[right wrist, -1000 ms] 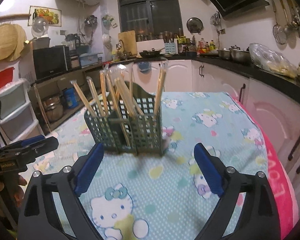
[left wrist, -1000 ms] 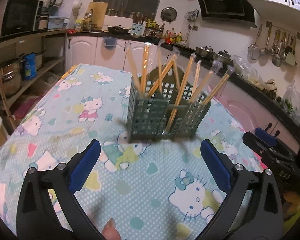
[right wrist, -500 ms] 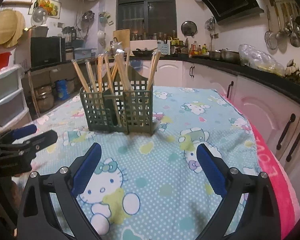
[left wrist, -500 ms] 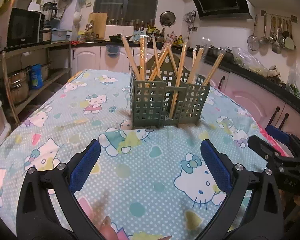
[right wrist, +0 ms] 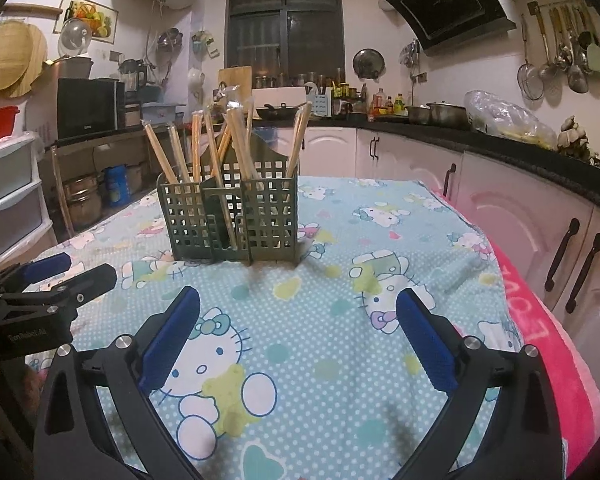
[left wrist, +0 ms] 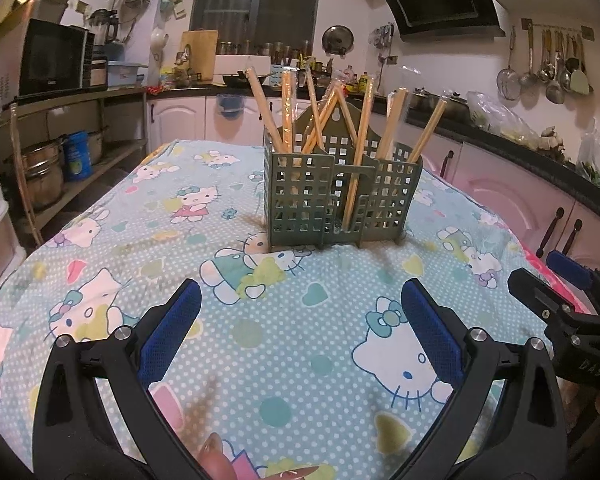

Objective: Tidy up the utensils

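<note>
Standing upright, one green holder (left wrist: 340,196), eight chopstick bundles (left wrist: 362,128)

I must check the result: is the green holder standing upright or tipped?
Upright. The green holder sits flat on the tablecloth, and the chopsticks stand inside it.

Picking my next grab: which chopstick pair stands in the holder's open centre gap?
The chopstick pair crossing the front bar of the green holder, visible almost down to the base. The other pairs stand behind the gridded side walls.
</note>
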`<state>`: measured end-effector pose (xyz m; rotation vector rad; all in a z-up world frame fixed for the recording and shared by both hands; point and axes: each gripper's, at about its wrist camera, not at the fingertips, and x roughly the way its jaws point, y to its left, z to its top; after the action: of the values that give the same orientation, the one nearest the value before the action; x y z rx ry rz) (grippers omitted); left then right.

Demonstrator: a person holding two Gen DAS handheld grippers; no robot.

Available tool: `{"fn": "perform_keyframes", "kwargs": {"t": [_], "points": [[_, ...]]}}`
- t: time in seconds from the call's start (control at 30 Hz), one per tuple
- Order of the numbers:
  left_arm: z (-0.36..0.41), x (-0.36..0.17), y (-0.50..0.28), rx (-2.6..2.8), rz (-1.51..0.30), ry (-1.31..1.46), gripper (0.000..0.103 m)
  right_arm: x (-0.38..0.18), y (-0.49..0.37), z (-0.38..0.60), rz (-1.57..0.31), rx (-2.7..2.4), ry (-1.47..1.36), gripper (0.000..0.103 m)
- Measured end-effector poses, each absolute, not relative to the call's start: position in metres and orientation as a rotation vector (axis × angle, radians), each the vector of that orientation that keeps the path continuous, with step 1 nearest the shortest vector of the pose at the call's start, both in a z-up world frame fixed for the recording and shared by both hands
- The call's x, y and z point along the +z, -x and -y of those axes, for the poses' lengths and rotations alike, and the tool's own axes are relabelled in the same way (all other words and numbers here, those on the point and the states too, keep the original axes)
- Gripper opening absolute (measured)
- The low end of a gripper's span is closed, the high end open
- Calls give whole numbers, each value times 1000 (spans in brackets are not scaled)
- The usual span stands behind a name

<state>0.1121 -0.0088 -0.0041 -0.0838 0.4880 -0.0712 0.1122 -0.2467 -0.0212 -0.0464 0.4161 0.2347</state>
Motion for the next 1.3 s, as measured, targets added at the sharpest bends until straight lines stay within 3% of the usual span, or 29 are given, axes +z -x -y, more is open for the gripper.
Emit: {"fn": "perform_keyframes", "kwargs": {"t": [1.3], "points": [[4,-8,-114,-33,-506,93,92,-26,-115,249,-443,235,24,96]]}}
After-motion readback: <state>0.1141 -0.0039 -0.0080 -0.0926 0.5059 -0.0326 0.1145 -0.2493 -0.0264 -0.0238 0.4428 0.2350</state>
